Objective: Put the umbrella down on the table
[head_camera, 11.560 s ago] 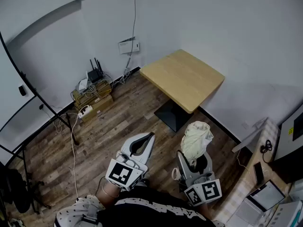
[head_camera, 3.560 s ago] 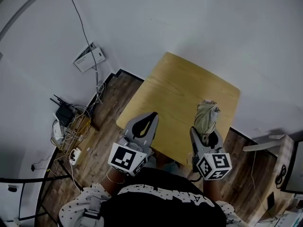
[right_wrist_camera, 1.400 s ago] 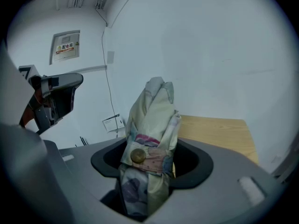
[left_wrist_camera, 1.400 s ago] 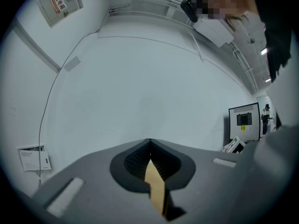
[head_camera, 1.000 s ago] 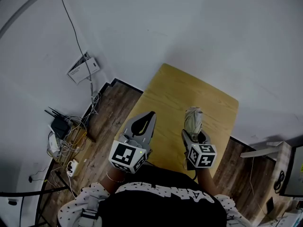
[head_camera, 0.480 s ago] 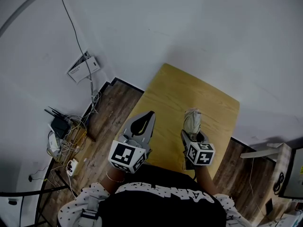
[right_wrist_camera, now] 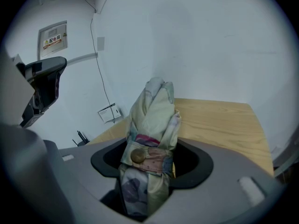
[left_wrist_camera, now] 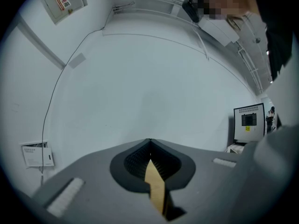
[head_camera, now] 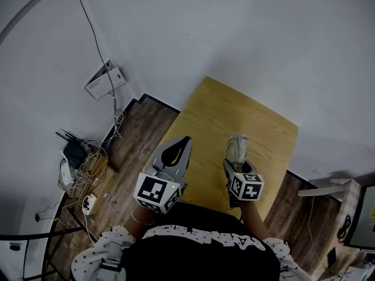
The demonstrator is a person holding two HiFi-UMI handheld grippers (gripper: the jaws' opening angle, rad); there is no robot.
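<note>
A folded pale-green umbrella (head_camera: 237, 147), its strap closed with a brown button (right_wrist_camera: 137, 156), sticks forward out of my right gripper (head_camera: 237, 164), which is shut on it. In the right gripper view the umbrella (right_wrist_camera: 153, 117) fills the space between the jaws (right_wrist_camera: 150, 158) and points out over the light wooden table (right_wrist_camera: 219, 120). Whether it touches the tabletop (head_camera: 222, 122) I cannot tell. My left gripper (head_camera: 186, 140) hangs over the table's near left edge, its jaws shut with nothing in them (left_wrist_camera: 149, 143).
The table stands against a white wall. On the wood floor to the left lie a router and a tangle of cables (head_camera: 79, 160), under a wall box (head_camera: 103, 81). A monitor (left_wrist_camera: 248, 122) and a desk edge (head_camera: 328, 186) are at the right.
My right gripper has sunk a little toward the table with the umbrella still in it. The left gripper has stayed where it was.
</note>
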